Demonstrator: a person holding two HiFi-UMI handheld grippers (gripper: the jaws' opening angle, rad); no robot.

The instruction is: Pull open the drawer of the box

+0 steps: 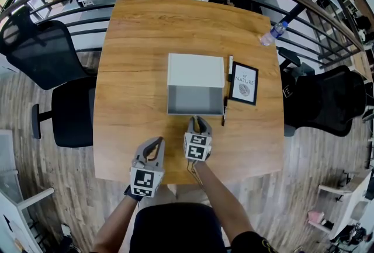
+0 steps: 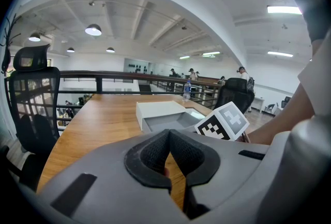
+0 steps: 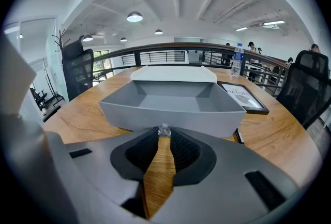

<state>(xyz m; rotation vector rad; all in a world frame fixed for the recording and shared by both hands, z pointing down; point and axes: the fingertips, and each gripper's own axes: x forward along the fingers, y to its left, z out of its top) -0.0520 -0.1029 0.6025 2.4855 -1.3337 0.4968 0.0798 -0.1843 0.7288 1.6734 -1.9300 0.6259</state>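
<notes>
A white box (image 1: 196, 69) sits mid-table, and its grey drawer (image 1: 196, 100) is slid out toward me, empty inside. In the right gripper view the drawer's front wall (image 3: 170, 112) fills the middle. Its small clear knob (image 3: 164, 130) is pinched between the tips of my right gripper (image 3: 164, 135). From the head view, the right gripper (image 1: 198, 121) touches the drawer's front. My left gripper (image 1: 155, 142) hangs over bare wood to the left and nearer me, away from the box. Its tips (image 2: 168, 134) meet with nothing between them.
A framed picture (image 1: 243, 83) lies right of the box, with a black pen (image 1: 225, 107) and a white marker (image 1: 230, 64) between them. A water bottle (image 1: 273, 33) lies at the far right table edge. Black office chairs (image 1: 41, 50) stand on both sides, and a railing runs behind.
</notes>
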